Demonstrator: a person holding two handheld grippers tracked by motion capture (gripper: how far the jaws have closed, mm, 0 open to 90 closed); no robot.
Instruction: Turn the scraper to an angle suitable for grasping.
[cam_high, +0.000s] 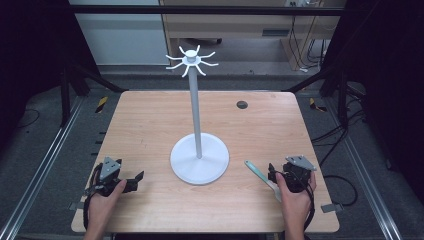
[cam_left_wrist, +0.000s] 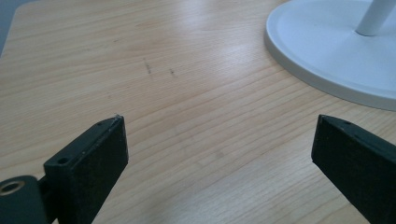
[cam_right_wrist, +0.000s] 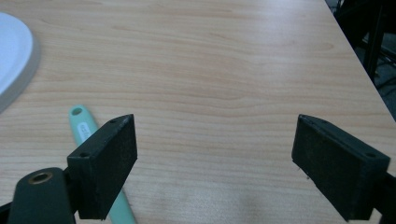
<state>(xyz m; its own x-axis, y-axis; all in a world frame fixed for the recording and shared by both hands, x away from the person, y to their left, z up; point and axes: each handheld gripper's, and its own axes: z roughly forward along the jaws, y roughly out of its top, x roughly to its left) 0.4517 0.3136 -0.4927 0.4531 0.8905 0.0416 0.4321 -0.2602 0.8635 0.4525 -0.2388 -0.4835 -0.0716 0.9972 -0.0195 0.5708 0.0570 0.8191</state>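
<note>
Nothing is hung yet. The mint-green utensil lies flat on the wooden table, just beside the right gripper; the left gripper too stands wide, empty. White hook stand waits bare.

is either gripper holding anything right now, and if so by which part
Nothing is held. The left gripper and right gripper both stand open over bare table. The mint-green utensil lies flat beside the right gripper's jaws, not between them.
</note>
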